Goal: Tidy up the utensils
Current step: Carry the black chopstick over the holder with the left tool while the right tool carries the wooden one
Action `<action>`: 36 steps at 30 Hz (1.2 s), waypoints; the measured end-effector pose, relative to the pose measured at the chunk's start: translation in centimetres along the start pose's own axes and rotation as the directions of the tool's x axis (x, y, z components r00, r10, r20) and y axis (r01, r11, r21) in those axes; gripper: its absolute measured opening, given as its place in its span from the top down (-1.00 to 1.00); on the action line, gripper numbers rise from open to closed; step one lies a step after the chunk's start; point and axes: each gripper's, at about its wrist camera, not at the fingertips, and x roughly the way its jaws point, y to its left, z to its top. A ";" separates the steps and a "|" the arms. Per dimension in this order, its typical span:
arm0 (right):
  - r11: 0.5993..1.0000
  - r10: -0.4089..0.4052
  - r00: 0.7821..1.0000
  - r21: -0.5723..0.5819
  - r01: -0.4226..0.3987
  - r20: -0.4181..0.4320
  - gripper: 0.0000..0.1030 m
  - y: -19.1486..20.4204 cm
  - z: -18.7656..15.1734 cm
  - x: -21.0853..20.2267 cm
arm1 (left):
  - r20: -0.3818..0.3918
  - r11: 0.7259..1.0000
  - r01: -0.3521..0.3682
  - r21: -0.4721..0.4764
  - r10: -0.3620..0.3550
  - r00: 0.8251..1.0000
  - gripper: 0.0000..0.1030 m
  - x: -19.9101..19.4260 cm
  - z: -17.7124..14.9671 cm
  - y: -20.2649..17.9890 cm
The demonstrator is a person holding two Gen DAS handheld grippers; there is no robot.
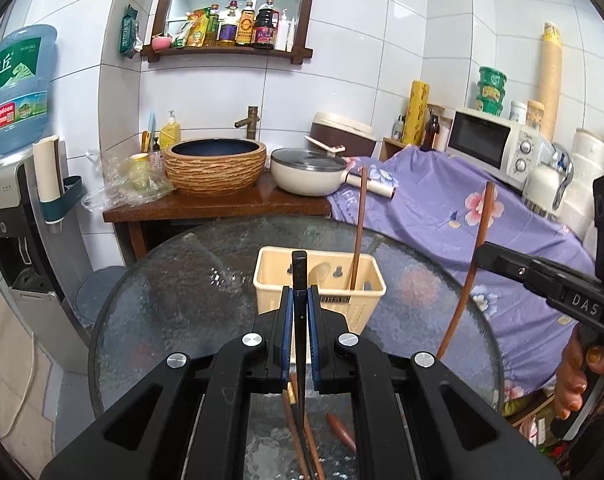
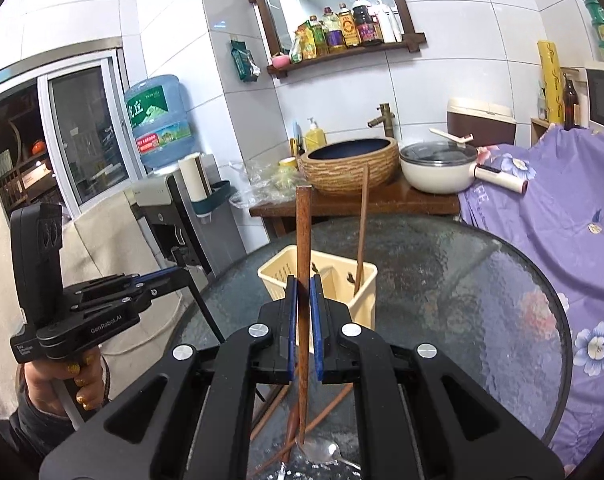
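A cream utensil basket (image 1: 361, 308) (image 2: 365, 300) stands on the round glass table (image 1: 174, 280), with one brown chopstick (image 1: 359, 220) (image 2: 361, 220) standing in it. My left gripper (image 1: 300, 294) is shut on a black chopstick (image 1: 300, 268), held upright just in front of the basket. It shows at the left of the right wrist view as left gripper (image 2: 182, 270) with the black chopstick (image 2: 206, 312). My right gripper (image 2: 303, 282) is shut on a brown wooden chopstick (image 2: 303, 232), also near upright. From the left wrist view, the right gripper (image 1: 483, 254) holds it (image 1: 471, 280) right of the basket.
Loose brown chopsticks (image 2: 321, 412), a metal spoon (image 2: 321, 452) and a reddish handle (image 1: 341, 434) lie on the glass below the grippers. Behind the table are a wooden stand with a basin (image 1: 216, 168) and a white pan (image 1: 305, 172). A purple flowered cloth (image 1: 441, 200) is at the right.
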 end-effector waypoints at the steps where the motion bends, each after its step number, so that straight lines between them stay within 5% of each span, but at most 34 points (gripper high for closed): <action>1: 1.000 -0.003 1.000 -0.004 0.003 0.010 0.86 0.1 0.5 0.0 | 0.005 1.000 0.005 -0.005 -0.005 1.000 0.86 -0.1 0.4 0.1; 13: 0.998 -0.061 0.976 -0.020 0.067 0.208 0.86 1.6 9.4 -0.1 | 0.153 0.994 0.071 -0.083 -0.058 0.987 0.86 -2.3 10.0 0.3; 18: 0.990 -0.129 0.960 -0.016 0.137 0.248 0.86 1.5 10.8 2.1 | 0.224 0.993 -0.022 -0.120 0.049 0.973 0.86 -1.2 12.3 0.8; 25: 0.982 -0.189 0.961 0.028 0.187 0.204 0.86 -0.3 8.8 5.7 | 0.225 0.985 -0.090 -0.148 0.122 0.967 0.86 3.0 11.6 1.4; 36: 0.979 -0.205 0.972 0.041 0.202 0.116 0.86 -2.1 3.9 9.8 | 0.109 0.988 -0.103 -0.118 0.116 0.987 0.86 8.0 7.0 1.4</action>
